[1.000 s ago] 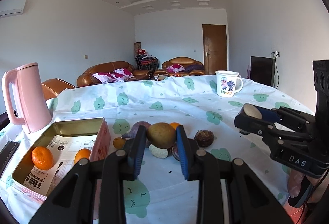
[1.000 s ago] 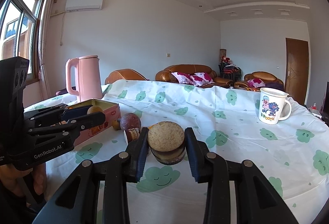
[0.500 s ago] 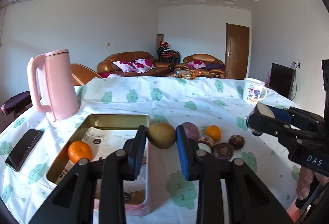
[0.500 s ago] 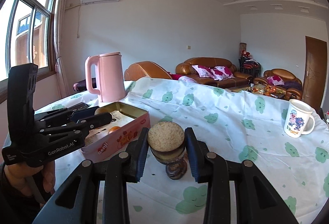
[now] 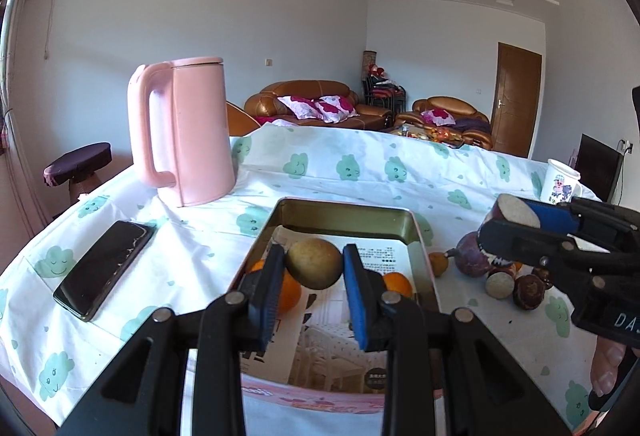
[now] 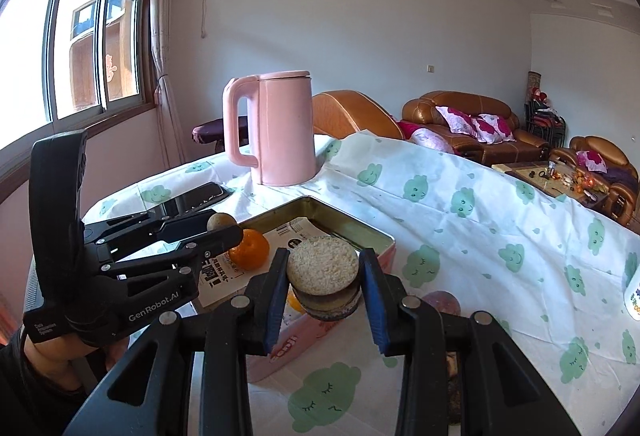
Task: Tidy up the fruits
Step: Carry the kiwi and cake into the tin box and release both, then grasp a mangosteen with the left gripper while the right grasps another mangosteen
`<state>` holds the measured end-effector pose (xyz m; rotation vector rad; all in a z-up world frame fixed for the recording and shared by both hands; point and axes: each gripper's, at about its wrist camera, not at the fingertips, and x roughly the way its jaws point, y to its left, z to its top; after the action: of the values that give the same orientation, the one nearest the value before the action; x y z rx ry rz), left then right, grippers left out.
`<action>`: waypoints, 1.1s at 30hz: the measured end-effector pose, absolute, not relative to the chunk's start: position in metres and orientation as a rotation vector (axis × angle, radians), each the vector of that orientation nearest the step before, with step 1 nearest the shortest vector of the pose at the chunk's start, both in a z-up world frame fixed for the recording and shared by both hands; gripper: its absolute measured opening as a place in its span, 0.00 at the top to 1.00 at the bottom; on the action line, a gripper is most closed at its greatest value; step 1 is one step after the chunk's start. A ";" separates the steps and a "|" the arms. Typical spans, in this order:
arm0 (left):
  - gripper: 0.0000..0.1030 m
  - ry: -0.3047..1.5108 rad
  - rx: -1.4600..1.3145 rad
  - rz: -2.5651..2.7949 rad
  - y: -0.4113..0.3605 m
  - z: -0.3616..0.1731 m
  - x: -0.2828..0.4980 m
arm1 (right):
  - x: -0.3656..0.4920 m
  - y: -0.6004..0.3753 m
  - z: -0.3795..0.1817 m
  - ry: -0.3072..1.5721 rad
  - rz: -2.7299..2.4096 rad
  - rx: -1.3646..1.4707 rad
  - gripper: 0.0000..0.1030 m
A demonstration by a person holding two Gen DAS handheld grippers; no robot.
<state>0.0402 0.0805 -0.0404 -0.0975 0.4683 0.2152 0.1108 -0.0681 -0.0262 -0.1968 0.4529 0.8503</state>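
Both tongs are loaded: the left gripper (image 5: 314,268) clamps a brownish-green kiwi (image 5: 315,263) above the open tin (image 5: 344,214), while the right gripper (image 6: 323,278) pinches a cut fruit (image 6: 323,270) – pale, grainy flat face up, dark rind below – over the tin's near wall. Two oranges (image 5: 290,290) lie in the tin on printed paper; more dark fruits (image 5: 528,290) sit on the cloud-print cloth just right of it, a pink kettle (image 5: 186,128) and phone (image 5: 105,270) to its left

Two oranges (image 5: 290,292) in one tin (image 5: 344,210); one kettle (image 5: 188,128), one phone (image 5: 105,268), one mug (image 5: 560,186).
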 end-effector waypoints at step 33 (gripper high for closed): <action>0.17 0.504 -0.085 0.239 0.086 -0.046 0.040 | 0.114 -0.060 -0.051 0.543 0.838 -0.200 0.32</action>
<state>0.0398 0.0862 -0.0461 -0.0854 0.5045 0.2391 0.1136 -0.0603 -0.0509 -0.1996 0.5434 0.8382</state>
